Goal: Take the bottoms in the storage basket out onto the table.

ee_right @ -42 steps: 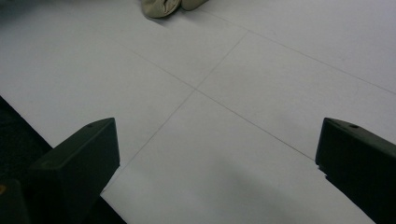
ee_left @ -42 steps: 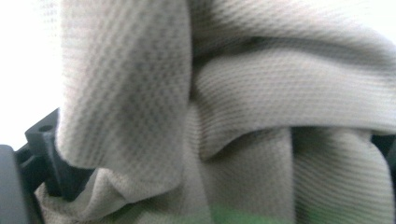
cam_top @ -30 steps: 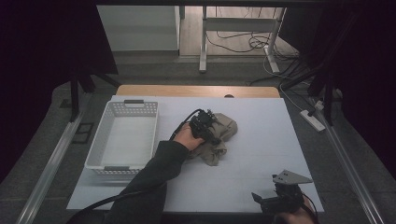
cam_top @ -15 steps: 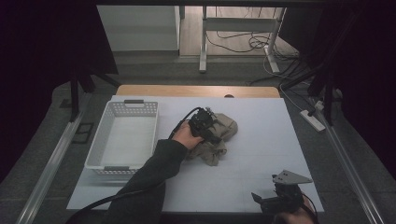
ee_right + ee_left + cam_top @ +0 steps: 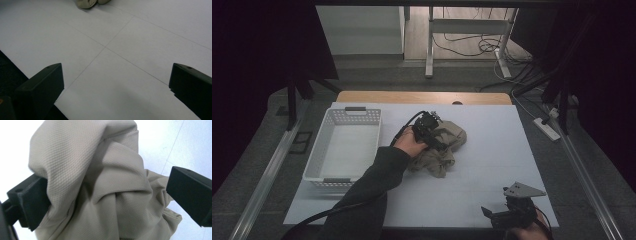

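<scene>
A crumpled beige cloth (image 5: 448,146) lies in the middle of the white table (image 5: 492,165). My left gripper (image 5: 437,140) is pressed into its left side, held by a hand in a dark sleeve. In the left gripper view the cloth (image 5: 105,177) bulges between the two jaws, which stand wide apart; the left gripper (image 5: 107,195) is open, one jaw touching the fabric. My right gripper (image 5: 492,214) rests near the table's front right edge, open, with bare table between its jaws (image 5: 115,85). The cloth's edge (image 5: 86,3) shows at the top of the right gripper view.
A white perforated basket (image 5: 319,150), empty, stands on the left part of the table. A wooden strip (image 5: 422,97) runs along the table's far edge. Cables and a power strip (image 5: 547,129) lie on the floor to the right.
</scene>
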Motion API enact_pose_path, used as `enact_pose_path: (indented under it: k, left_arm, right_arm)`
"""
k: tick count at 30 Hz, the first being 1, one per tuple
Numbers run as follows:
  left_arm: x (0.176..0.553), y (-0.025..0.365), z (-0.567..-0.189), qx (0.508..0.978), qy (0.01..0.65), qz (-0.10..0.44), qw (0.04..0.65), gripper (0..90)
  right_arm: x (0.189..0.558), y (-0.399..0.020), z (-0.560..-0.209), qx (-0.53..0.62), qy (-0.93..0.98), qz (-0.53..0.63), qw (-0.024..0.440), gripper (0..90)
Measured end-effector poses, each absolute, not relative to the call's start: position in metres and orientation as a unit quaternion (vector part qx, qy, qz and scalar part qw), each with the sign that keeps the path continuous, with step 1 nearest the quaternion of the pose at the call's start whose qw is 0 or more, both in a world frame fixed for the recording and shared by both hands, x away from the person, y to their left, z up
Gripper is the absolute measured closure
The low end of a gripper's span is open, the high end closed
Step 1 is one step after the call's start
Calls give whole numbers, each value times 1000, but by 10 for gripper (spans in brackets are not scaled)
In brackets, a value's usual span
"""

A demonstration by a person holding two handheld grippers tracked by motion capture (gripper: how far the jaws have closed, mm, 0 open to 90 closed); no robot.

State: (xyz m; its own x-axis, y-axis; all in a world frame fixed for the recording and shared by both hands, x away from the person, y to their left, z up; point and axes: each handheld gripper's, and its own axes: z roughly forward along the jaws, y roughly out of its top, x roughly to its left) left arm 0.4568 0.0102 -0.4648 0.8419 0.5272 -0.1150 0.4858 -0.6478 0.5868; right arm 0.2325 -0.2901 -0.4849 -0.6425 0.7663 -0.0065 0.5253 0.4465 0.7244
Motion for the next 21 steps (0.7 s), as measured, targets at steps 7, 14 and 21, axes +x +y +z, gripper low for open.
enact_pose_path:
  k: [7,14,21]
  left_arm:
    - [455,16,-456,906,280,45,315,0]
    - [452,23,-446,903,279,54,323,0]
    - [450,30,-442,899,271,59,338,0]
  right_arm:
    - [233,-290,-485,388,833,356,169,0]
    - [233,-290,-485,388,834,355,169,0]
    - [233,-290,-485,389,833,355,170,0]
